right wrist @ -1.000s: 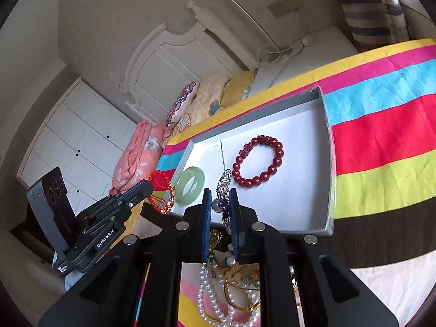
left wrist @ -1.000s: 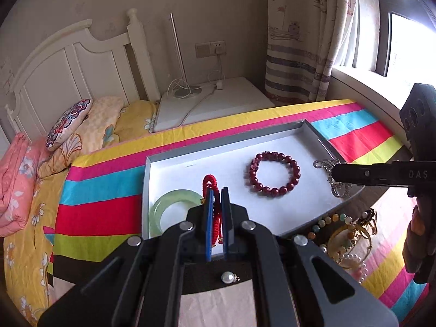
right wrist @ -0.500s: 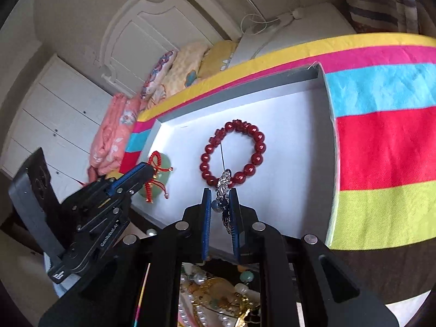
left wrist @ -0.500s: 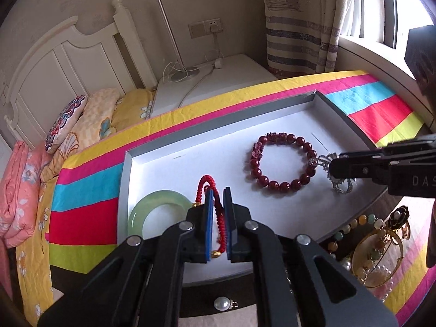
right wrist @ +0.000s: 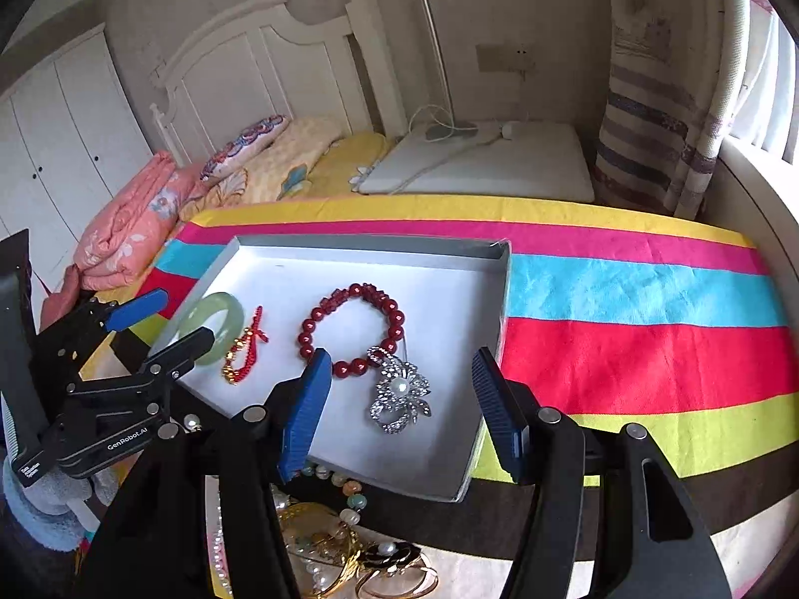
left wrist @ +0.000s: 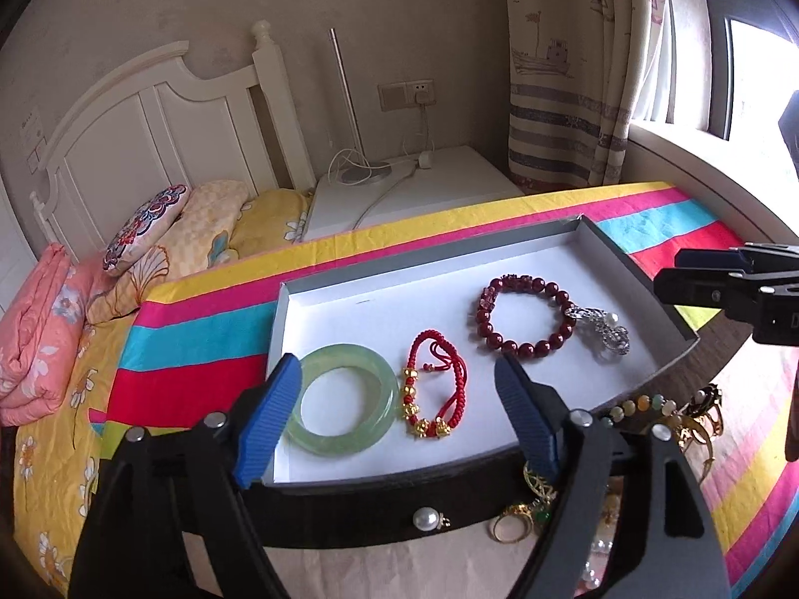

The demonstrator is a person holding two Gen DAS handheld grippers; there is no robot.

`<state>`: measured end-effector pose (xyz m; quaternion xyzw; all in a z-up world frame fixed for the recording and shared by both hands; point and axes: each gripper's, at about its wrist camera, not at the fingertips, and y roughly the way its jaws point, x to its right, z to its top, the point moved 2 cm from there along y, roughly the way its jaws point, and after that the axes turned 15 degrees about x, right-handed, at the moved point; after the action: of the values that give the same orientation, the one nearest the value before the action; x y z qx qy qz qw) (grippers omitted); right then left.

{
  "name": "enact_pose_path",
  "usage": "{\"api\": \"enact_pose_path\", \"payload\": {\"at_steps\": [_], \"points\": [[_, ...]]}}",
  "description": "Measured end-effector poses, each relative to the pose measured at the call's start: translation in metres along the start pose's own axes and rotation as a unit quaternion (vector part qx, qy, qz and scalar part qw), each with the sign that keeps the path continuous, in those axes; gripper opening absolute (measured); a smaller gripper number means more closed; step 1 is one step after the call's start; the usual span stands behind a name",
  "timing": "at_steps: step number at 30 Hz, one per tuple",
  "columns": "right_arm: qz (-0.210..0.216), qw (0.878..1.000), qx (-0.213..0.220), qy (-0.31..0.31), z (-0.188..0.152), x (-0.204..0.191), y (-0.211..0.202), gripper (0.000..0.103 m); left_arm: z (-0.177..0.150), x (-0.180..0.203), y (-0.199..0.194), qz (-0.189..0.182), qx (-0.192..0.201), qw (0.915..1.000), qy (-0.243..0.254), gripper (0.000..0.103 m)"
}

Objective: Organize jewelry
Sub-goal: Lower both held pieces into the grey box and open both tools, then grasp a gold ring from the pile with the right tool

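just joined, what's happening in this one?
A person with two handheld grippers is sorting jewelry into a shallow white tray. The left gripper has just opened, leaving the red cord bracelet beside the green jade bangle. The right gripper has just opened over the silver brooch.
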<state>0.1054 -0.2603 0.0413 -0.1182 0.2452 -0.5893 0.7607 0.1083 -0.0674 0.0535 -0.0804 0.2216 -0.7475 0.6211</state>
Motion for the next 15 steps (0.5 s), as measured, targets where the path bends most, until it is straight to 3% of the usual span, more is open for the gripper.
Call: {"api": "enact_pose_path", "payload": {"at_steps": [9, 15], "points": [[0.013, 0.998, 0.029, 0.059, -0.011, 0.01, -0.035, 0.062, -0.032, -0.019, -0.05, -0.004, -0.006, 0.9961, -0.088, 0.093], [0.034, 0.992, 0.091, 0.083, -0.058, 0.016, -0.079, 0.064, -0.088, -0.023, -0.087, -0.028, -0.013, 0.986, -0.164, 0.096]]}}
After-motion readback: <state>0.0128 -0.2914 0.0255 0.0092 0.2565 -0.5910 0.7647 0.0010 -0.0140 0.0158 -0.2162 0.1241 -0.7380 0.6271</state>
